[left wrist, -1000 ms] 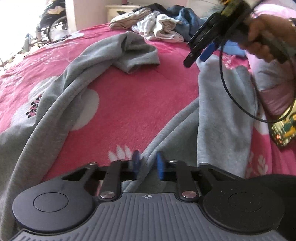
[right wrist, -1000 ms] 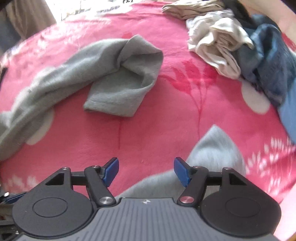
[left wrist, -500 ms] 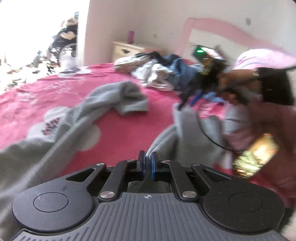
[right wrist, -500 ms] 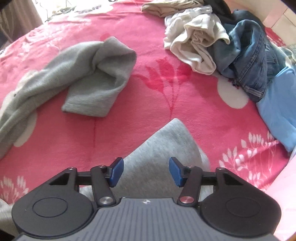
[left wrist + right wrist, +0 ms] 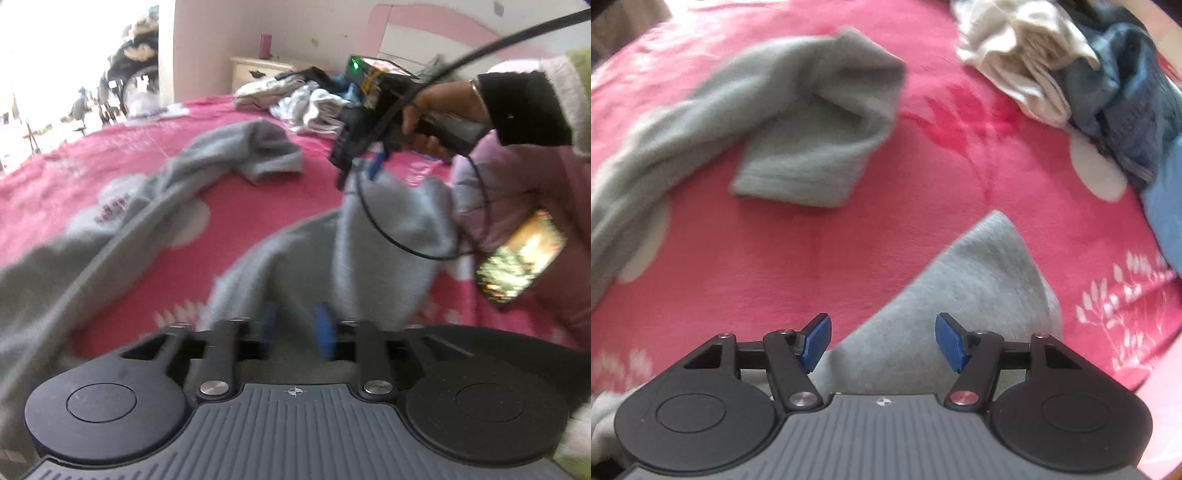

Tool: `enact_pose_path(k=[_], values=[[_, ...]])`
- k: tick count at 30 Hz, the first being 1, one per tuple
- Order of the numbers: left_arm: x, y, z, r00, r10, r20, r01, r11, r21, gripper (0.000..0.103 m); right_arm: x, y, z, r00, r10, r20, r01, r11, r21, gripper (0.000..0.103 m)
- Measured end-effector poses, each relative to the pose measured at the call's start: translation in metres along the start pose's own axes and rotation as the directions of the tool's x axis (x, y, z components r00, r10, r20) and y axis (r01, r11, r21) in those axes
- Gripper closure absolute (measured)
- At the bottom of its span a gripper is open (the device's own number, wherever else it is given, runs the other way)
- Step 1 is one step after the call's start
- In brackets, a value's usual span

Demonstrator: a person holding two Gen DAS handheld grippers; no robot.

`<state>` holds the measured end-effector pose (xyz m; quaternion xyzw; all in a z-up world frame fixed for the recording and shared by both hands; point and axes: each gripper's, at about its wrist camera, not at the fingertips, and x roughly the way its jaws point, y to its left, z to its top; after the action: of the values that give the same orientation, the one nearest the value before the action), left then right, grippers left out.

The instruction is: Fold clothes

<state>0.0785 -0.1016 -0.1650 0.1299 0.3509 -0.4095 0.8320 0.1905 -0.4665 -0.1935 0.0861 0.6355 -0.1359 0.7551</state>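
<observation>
The left wrist view looks slantwise across the pink bedspread (image 5: pixel 122 177) toward the headboard (image 5: pixel 424 22), low over the grey garment (image 5: pixel 295 258), with the right gripper (image 5: pixel 360 171) in shot beyond it. The right wrist view faces almost straight down — close above the bedspread (image 5: pixel 923 229). Both share the garment's folded end (image 5: pixel 820 125) and, farther along the bedspread, the heap of clothes (image 5: pixel 1052 62).

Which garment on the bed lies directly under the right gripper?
The grey garment. The white and denim clothes lie in the far pile.
</observation>
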Motion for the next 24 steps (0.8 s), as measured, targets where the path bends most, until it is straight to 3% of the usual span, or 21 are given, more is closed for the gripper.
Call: enact_pose_path(k=[2, 3, 5, 7, 9, 10, 11, 15, 21, 24], values=[[0.014, 0.001, 0.009, 1.0, 0.025, 0.011, -0.026, 0.998, 0.063, 0.054, 0.012, -0.01, 0.007, 1.0, -0.008, -0.027, 0.01, 0.997, 0.072, 0.038], [0.024, 0.001, 0.014, 0.999, 0.035, 0.022, -0.037, 0.995, 0.095, 0.044, 0.016, -0.014, 0.01, 0.999, -0.005, -0.036, 0.009, 0.995, 0.1, 0.038], [0.047, 0.002, 0.024, 1.0, 0.024, 0.015, -0.026, 0.99, 0.135, 0.034, 0.026, -0.02, 0.014, 0.999, -0.009, -0.053, 0.016, 0.991, 0.133, 0.038], [0.071, 0.004, 0.033, 1.0, 0.007, -0.003, -0.006, 0.987, 0.162, 0.034, 0.035, -0.025, 0.015, 0.998, -0.003, -0.069, 0.013, 0.991, 0.136, 0.045], [0.098, 0.006, 0.039, 0.998, -0.023, -0.065, 0.033, 0.988, 0.153, 0.043, 0.033, -0.03, 0.012, 0.998, 0.007, -0.057, 0.001, 0.991, 0.131, 0.064], [0.107, 0.007, 0.039, 0.995, -0.036, -0.088, 0.049, 0.989, 0.142, 0.05, 0.032, -0.033, 0.01, 0.999, 0.014, -0.051, -0.007, 0.992, 0.13, 0.086], [0.114, 0.007, 0.04, 0.994, -0.041, -0.103, 0.054, 0.99, 0.132, 0.062, 0.026, -0.037, 0.008, 0.998, 0.026, -0.049, -0.02, 0.991, 0.132, 0.095], [0.118, 0.011, 0.037, 0.993, -0.062, -0.099, 0.069, 0.995, 0.069, 0.088, -0.008, -0.047, -0.011, 0.999, 0.019, -0.034, -0.017, 0.998, 0.058, 0.097], [0.07, 0.019, 0.038, 0.997, -0.075, 0.015, 0.075, 0.995, -0.06, 0.094, -0.05, -0.051, -0.049, 0.997, 0.0, -0.074, -0.004, 0.999, -0.05, 0.097], [0.029, 0.013, 0.037, 0.986, -0.133, 0.097, 0.141, 0.987, -0.08, 0.094, -0.062, -0.055, -0.065, 0.997, 0.008, -0.079, -0.011, 0.999, -0.034, 0.097]])
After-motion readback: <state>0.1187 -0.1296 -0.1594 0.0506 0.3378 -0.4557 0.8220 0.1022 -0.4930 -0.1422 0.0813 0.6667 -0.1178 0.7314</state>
